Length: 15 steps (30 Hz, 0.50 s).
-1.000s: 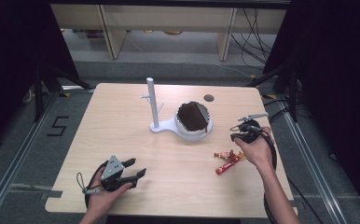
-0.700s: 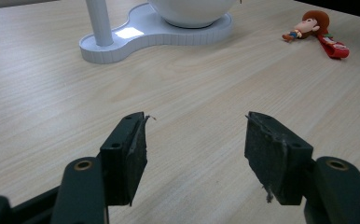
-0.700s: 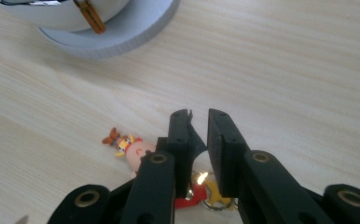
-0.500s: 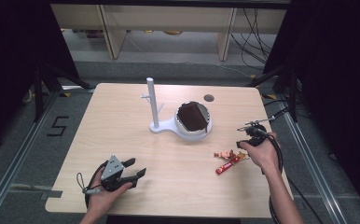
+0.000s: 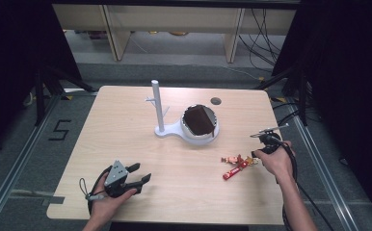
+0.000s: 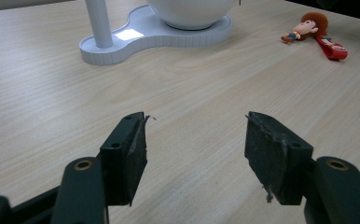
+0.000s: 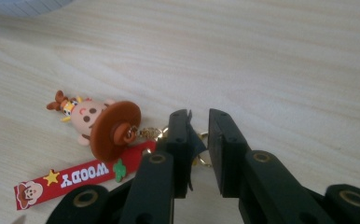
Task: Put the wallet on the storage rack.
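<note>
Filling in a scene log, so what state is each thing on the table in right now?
Keychain: flat on the table, its ring between the right gripper's jaws.
Right gripper: jaws nearly closed, just closing.
Left gripper: open, holding nothing, resting low over the table.
Bowl: upright on the white stand.
White stand: post upright.

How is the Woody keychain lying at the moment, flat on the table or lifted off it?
Flat on the table. The Woody keychain rests on the wood, red strap stretched out beside the figure.
</note>
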Tool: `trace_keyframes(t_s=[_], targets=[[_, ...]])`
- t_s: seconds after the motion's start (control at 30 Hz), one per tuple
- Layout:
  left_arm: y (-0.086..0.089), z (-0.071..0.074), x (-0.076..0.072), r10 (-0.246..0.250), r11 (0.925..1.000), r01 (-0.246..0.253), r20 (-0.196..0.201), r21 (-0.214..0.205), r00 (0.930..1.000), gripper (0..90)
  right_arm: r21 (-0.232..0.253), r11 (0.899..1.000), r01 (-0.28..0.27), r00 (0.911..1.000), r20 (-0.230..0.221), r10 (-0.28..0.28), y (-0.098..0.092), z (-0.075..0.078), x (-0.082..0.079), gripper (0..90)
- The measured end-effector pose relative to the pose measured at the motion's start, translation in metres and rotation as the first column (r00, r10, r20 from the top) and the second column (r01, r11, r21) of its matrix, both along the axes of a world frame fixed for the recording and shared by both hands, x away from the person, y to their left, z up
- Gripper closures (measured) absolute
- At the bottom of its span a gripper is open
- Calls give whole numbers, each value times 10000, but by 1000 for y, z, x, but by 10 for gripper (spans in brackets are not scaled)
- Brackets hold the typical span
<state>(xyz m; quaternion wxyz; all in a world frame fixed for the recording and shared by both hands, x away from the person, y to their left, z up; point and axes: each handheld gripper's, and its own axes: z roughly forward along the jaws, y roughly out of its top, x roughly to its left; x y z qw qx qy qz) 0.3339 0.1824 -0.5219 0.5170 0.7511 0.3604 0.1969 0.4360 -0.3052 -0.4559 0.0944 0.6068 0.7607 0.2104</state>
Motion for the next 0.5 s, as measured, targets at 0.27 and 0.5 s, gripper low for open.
trace_keyframes(t_s=[0.27, 0.5], targets=[[0, 0, 0, 1, 10000, -1, -28, 10, 10000, 380, 43, 9998, 173, 9994, -311, -172, 0, -14, 1, 797], [1, 0, 0, -26, 10000, 26, -2, 12, 10000, 380, 175, 9981, 592, 9954, -767, -577, 5, -19, 3, 792]])
